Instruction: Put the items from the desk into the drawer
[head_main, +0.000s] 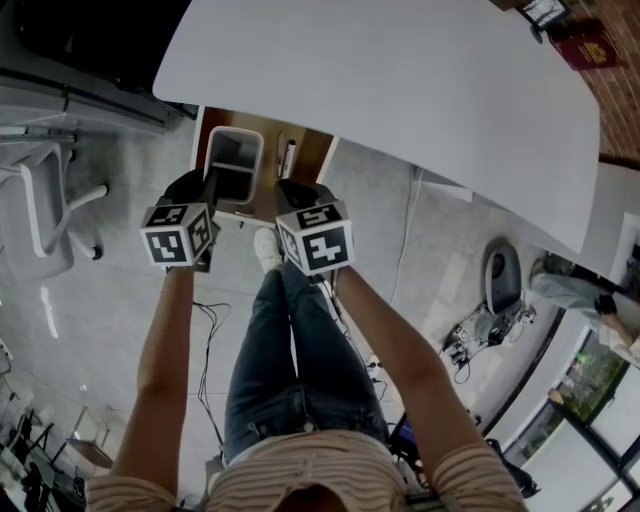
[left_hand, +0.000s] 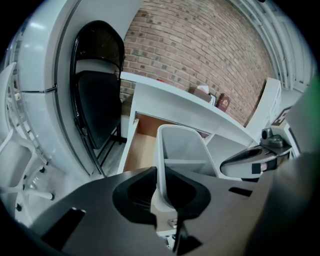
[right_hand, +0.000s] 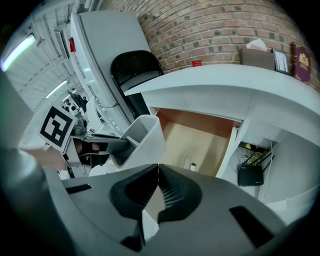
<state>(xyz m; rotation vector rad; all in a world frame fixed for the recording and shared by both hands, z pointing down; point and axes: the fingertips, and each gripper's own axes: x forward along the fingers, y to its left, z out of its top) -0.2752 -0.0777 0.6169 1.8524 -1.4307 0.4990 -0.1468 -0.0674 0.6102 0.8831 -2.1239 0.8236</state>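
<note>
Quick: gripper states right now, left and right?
Left hand-held gripper: shut on the wall of the white divided bin.
Right hand-held gripper: shut, empty.

1 black folding chair (left_hand: 97, 100) stands beside a white panel, with a red brick wall (left_hand: 200, 50) behind it. A small black router (right_hand: 249, 175) with thin antennas sits in a low white niche. On the grey tiled floor (head_main: 100, 300) are 1 white swivel chair (head_main: 45, 215) and a grey oval device (head_main: 500, 275), with a tangle of wires (head_main: 465, 340) just beside that device.
</note>
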